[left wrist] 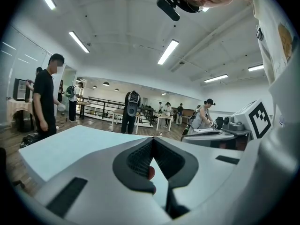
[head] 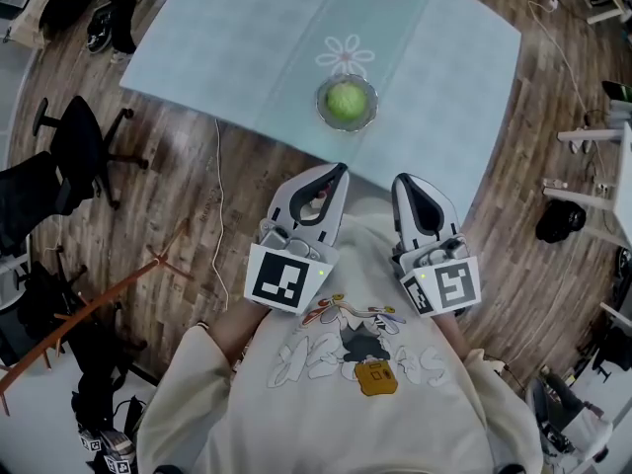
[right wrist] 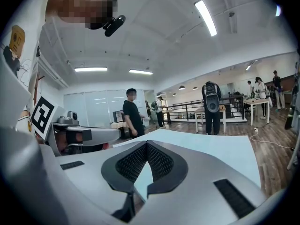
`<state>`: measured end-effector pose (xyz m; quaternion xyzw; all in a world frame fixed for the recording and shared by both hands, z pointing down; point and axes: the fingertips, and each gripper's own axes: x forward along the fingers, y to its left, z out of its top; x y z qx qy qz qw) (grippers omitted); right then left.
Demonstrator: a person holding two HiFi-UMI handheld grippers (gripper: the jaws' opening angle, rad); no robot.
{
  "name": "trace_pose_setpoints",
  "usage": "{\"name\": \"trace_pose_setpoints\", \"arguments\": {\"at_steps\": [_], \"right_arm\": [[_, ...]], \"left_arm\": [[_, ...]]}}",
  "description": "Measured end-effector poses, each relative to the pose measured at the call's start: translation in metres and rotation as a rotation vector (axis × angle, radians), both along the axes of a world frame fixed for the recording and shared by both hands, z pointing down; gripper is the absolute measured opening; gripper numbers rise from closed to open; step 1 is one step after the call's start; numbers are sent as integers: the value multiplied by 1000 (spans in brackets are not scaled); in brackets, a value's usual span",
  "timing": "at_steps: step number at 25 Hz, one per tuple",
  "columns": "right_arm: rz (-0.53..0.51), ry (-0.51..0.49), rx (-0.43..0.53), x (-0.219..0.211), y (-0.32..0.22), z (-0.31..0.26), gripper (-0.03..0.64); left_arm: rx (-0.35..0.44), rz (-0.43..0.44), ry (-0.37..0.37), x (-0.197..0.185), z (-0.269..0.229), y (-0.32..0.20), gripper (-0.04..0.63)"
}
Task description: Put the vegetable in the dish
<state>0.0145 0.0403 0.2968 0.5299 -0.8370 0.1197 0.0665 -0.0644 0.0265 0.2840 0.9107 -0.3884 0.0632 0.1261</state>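
Green vegetable (head: 347,99), silvery dish (head: 323,111), pale blue table (head: 237,47) with white flower prints, brown plank floor (head: 178,186).

Pretty bright and even all round, lit from above by long strip lights (left wrist: 168,51) on the ceiling. They blow out to pure white in the 2 gripper views. Heavy fisheye everywhere: black corners in those 2 views, and in the head view the table (head: 247,47) edges and floor (head: 197,205) planks bow hard. Shadows are soft, just a faint one round the dish (head: 347,104). The closest stuff at the bottom of the gripper views looks a bit mushy.
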Motion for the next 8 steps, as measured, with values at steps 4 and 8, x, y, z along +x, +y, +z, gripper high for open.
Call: {"name": "trace_pose_setpoints", "arguments": {"at_steps": [4,8], "right_arm": [[-7,0,-4,0,0,1,23],[-15,-5,-5,0,-1,1,23]], "left_arm": [[-5,-4,3,1,1,1,6],[-9,-2,5,3,1,2,6]]}}
